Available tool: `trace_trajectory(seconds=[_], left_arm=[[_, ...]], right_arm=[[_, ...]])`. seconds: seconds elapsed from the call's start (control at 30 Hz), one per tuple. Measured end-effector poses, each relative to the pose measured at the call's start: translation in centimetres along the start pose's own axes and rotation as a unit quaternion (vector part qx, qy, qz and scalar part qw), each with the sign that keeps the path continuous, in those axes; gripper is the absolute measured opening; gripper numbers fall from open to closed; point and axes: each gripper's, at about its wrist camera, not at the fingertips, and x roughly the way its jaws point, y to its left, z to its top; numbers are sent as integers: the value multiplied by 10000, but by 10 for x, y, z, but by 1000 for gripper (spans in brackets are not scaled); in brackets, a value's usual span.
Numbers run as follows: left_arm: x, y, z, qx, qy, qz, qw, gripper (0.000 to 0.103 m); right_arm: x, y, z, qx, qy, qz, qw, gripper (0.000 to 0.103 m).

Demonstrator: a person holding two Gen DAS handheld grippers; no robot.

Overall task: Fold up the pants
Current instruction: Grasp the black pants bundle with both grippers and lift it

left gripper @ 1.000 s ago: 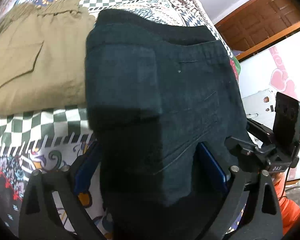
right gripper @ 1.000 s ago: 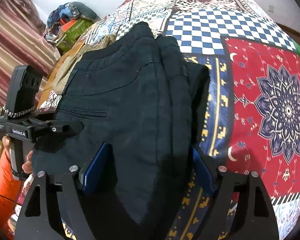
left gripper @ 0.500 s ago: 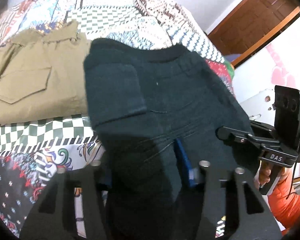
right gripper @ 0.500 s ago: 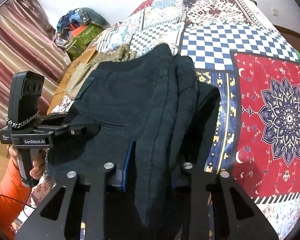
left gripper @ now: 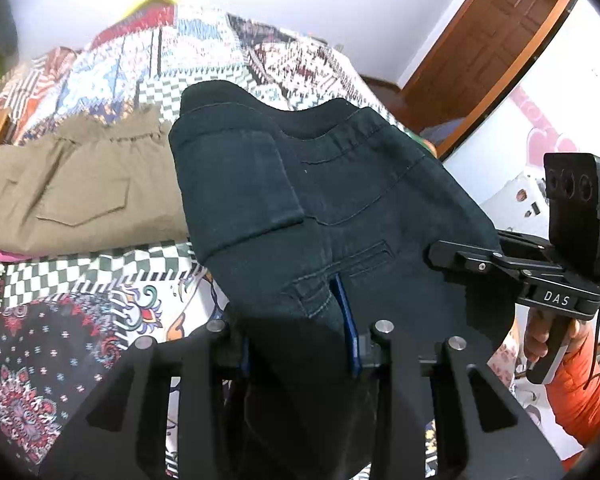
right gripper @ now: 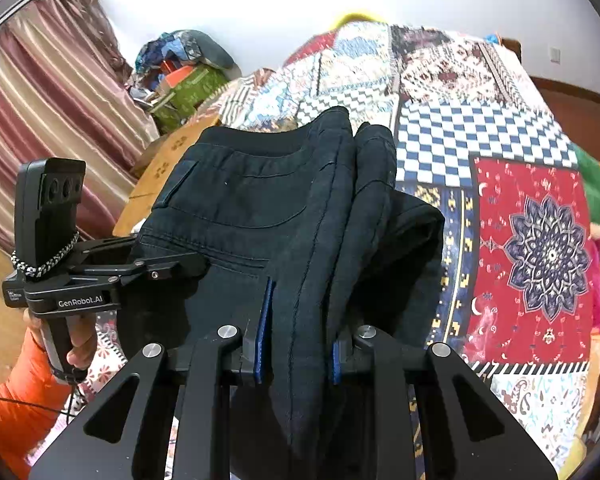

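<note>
The black pants (left gripper: 340, 208) lie folded on the patchwork bedspread (left gripper: 60, 340), with the near edge gathered into both grippers and the waistband toward the far side. The left gripper (left gripper: 296, 344) has its blue-padded fingers (left gripper: 346, 320) drawn narrow, pinching a bunch of the dark cloth between them; the fabric fills the gap completely. In the right wrist view the right gripper (right gripper: 296, 344) is likewise closed narrow on a thick fold of the same pants (right gripper: 284, 216), blue pads (right gripper: 265, 328) pressed against the cloth on either side. Several layers of the garment are stacked toward the right, one seam running down between the fingers. Each gripper is visible from the other's camera, at the pants' opposite edge, gripped by a hand (left gripper: 540, 340) in an orange sleeve (right gripper: 24, 408). A pair of tan pants (left gripper: 84, 192) lies folded just beside the black pair, on the left, the two touching along one edge. A wooden door (left gripper: 496, 44) stands beyond the bed, and a striped curtain (right gripper: 48, 100) hangs at the far left.
</note>
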Motion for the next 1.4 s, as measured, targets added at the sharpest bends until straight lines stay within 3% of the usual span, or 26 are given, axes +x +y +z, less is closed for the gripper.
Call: trace_trajectory(seconds=[0.37,0.6,0.87,1.17,1.4], left_arm=[[-68,20,11,-159,-656,261,9974,33],[-110,55,26,-306,-1099,535,9920,33],[-133,109,53,-562,-1306,793,9867,32],[-123,174,90,-807,-1299,974,9834,31],[-72,225,113,-922,-972,1119,9846,31]], right_arm=[[-7,52,37,-431,-402,86,9982,21],[9,87,71,-694,-629,208,9954,21],[47,122,108,-870,-706,314,9932,21],[106,141,148,-874,-737,323,9929,21],[157,130,160,-574,-574,341,9961,21]])
